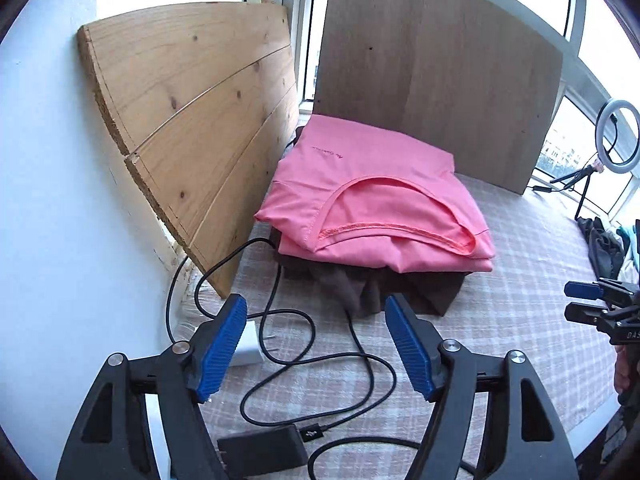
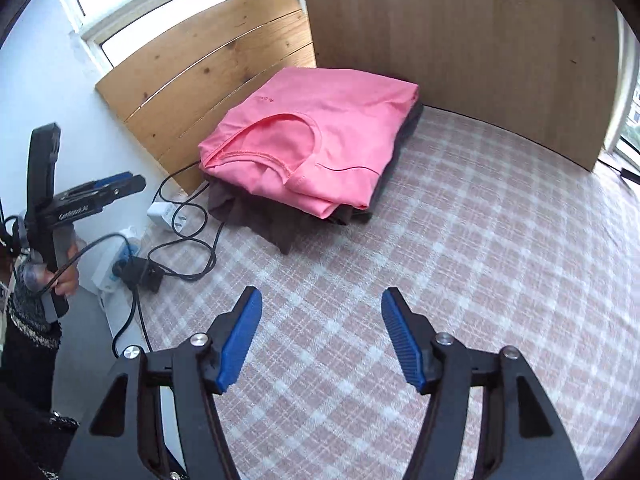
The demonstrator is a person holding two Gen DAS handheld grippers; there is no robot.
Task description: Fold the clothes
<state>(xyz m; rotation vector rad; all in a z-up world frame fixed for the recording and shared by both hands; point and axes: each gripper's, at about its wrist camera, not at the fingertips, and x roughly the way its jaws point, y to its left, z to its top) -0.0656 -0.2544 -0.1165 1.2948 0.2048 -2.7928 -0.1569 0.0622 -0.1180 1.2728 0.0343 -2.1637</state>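
Checked bedcover (image 2: 460,240) under folded pink shirt (image 2: 320,136), both tools empty.

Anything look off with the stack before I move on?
Mostly tidy: the pink shirt lies folded on top, but the brown garment under it bulges out unevenly at the front corner. Black cables sprawl over the checked cover beside it.

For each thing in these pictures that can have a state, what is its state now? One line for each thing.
Pink T-shirt: folded, lying on top of the pile.
Dark brown garment: under the pink shirt, partly sticking out, rumpled.
Left gripper: open, nothing between the pads.
Right gripper: open, nothing between the pads.
Black cable: loose, looped on the checked sheet.
White charger plug: lying unplugged on the sheet.
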